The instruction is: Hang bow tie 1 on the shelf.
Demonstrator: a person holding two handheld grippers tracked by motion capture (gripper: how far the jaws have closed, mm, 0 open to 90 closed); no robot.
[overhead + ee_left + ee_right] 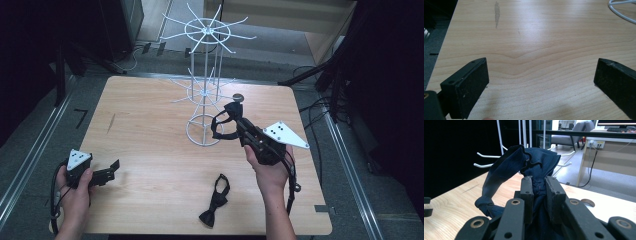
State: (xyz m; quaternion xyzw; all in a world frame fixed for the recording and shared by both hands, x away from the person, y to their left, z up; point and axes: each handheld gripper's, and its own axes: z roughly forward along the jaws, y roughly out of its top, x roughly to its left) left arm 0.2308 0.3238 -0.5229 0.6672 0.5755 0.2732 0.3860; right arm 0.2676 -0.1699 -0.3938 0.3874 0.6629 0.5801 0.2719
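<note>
At the left edge of the pale wood-grain counter [150, 150], the left gripper [111, 172] rests low in the person's hand, its matte black block jaws released and spread wide over bare wood. Near the front edge lies a second bow tie [215, 200], dark fabric with its strap looped above the knot. Behind the middle stands a white wire rack [206, 90], thin rods ringed with curved hooks on two tiers and a round wire base. To the right, the right gripper [239, 125] is raised beside the rack, jaws clenched on a dark blue cloth bow tie [524, 167]; its soft strap curls in a loop, with a small black metal hook on top.
</note>
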